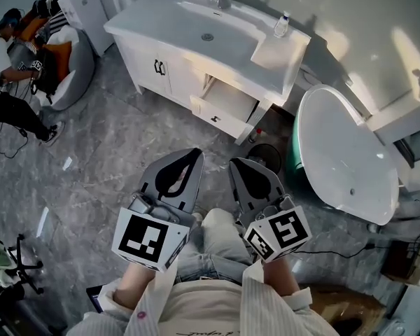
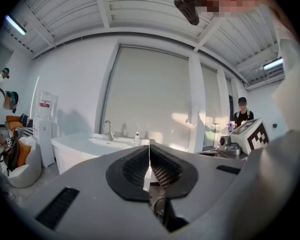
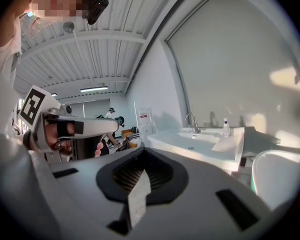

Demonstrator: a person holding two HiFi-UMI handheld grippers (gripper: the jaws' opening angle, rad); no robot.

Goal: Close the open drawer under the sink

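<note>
Hanging well back from the open drawer [image 1: 227,103], left hand-held gripper [image 1: 187,153] and right hand-held gripper [image 1: 236,163] have jaws together, empty.

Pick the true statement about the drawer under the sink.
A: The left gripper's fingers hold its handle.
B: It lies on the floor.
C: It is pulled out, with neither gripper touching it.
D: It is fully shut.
C: the drawer juts from the vanity, while the left gripper and right gripper are near the person's body, well apart from it.
</note>
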